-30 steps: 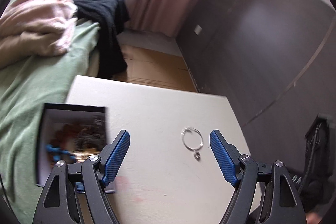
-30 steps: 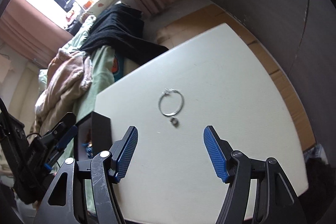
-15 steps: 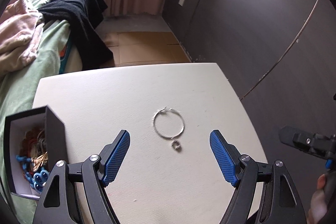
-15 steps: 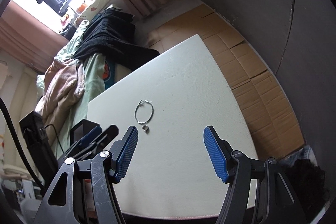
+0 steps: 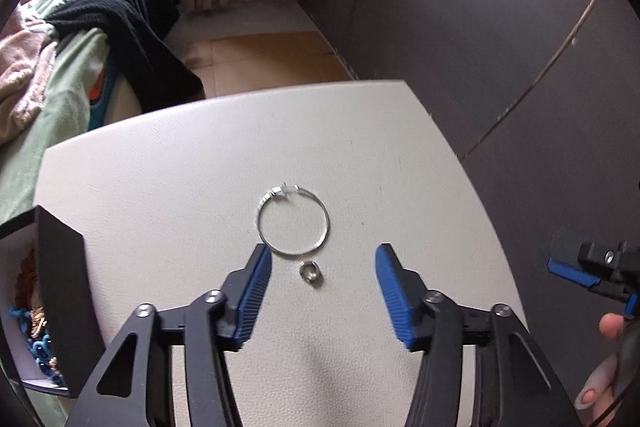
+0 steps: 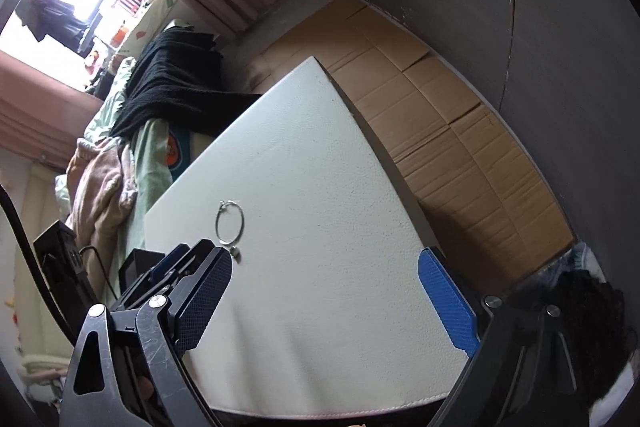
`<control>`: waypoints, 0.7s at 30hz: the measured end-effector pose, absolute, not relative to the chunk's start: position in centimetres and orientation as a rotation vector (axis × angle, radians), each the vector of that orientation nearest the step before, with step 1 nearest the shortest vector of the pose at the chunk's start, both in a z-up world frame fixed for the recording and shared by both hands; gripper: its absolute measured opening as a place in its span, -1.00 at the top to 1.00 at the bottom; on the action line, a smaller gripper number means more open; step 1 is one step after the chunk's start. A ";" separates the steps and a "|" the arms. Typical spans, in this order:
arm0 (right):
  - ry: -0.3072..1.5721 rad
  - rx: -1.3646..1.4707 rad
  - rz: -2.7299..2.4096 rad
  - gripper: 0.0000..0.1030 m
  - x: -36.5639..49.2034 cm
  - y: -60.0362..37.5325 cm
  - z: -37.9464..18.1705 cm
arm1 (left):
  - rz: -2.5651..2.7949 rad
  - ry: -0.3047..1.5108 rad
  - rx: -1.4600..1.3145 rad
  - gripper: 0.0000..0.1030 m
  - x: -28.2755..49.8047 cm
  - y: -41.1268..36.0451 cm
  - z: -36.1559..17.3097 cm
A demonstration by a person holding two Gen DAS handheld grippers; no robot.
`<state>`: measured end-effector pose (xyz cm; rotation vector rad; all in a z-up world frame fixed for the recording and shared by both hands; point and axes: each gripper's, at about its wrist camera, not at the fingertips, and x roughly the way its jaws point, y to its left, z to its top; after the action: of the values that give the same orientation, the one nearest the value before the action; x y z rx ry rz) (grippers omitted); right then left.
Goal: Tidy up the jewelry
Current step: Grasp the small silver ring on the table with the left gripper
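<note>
**Tongs closing in on ring and bangle**

Writing was nowhere legible: no brand or label could be read on the tongs, the box or the table.

Against the frames a second earlier, the left gripper had come forward from beside the black jewelry box to stand over the silver pieces, and its jaws had just been narrowing; they were spread about halfway, with nothing pinched. The small silver ring lay on the white table in the gap between the blue pads, touching neither. The thin silver bangle lay just beyond the fingertips, its near edge close to the left pad, its clasp on the far side.

The right gripper had drawn back and to the right, so that bangle and ring now sat near its left pad rather than centred ahead. Its jaws had just been widening and stood spread wide, with only bare table between them. In the left wrist view it showed at the right edge, held by a hand.

The box stood open at the table's left edge, beads and chains inside.
</note>
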<state>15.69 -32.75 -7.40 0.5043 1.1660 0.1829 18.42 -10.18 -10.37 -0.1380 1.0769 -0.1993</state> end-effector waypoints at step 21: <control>1.177 0.517 0.203 -0.84 17.8 -31.3 -8.2 | -0.163 1.077 -0.051 0.75 19.4 -10.0 -12.3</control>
<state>17.78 -31.31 -8.18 0.5165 1.1768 0.2026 19.36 -9.98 -12.29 -0.0513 1.0768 -0.1633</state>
